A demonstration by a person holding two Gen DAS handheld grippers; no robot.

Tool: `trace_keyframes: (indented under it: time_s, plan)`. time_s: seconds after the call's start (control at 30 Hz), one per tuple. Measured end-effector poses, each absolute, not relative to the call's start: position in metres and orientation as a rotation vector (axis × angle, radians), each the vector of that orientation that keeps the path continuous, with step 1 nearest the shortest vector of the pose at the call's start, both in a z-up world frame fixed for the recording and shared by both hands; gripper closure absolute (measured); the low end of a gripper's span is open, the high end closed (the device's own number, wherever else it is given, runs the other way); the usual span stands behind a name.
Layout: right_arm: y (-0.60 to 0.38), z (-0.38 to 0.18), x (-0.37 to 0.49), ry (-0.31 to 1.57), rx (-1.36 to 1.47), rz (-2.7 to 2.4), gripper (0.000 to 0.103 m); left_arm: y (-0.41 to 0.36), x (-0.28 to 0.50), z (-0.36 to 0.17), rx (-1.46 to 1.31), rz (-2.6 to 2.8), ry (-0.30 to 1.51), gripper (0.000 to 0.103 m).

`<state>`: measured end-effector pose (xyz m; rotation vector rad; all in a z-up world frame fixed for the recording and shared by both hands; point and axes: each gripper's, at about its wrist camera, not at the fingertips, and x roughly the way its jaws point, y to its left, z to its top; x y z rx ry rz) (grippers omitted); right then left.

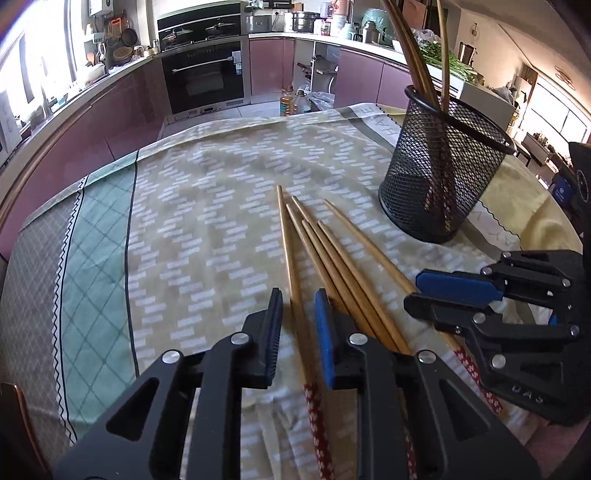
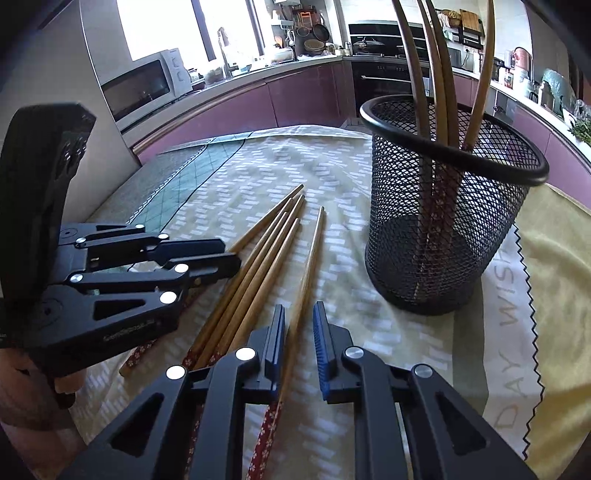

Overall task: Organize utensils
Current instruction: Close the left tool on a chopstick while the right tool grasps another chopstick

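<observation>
Below, left gripper (image 1: 297,321): jaws narrowly parted, straddling leftmost chopstick (image 1: 291,266), pads not seen touching it. Right gripper (image 2: 299,332): same narrow gap around rightmost chopstick (image 2: 308,266). Between both claws, four chopsticks (image 2: 255,266) bunched on tablecloth (image 1: 207,221). Ahead-right of both, mesh holder (image 2: 447,229) upright, chopsticks inside.

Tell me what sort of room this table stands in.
A home kitchen, most likely. A built-in oven sits among purple cabinets, a microwave stands on the counter, and pots crowd the worktop. The table's cloth holds loose chopsticks beside a mesh holder.
</observation>
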<state>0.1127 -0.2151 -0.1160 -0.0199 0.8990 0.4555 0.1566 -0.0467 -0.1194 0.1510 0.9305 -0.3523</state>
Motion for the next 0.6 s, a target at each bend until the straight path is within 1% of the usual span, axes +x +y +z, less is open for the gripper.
trace_keyframes:
  time_s: [0.03,0.1,0.2,0.4,0.6]
  plan:
    - [-0.216,-0.116,0.113,0.899,-0.013,0.454,0.094,-0.047,0.159,-0.119,0.148,-0.347,0.931,0.092]
    - [-0.219,-0.117,0.115,0.902,0.012,0.458,0.095,-0.047,0.16,-0.119,0.127,-0.337,0.934,0.094]
    - [-0.225,-0.117,0.115,0.898,0.042,0.449,0.097,-0.044,0.158,-0.119,0.095,-0.326,0.931,0.095]
    - [-0.231,-0.11,0.104,0.859,0.063,0.487,0.098,-0.035,0.138,-0.109,0.054,-0.359,0.909,0.095]
    - [-0.224,-0.108,0.095,0.869,0.049,0.562,0.098,-0.035,0.12,-0.112,0.05,-0.422,0.945,0.095]
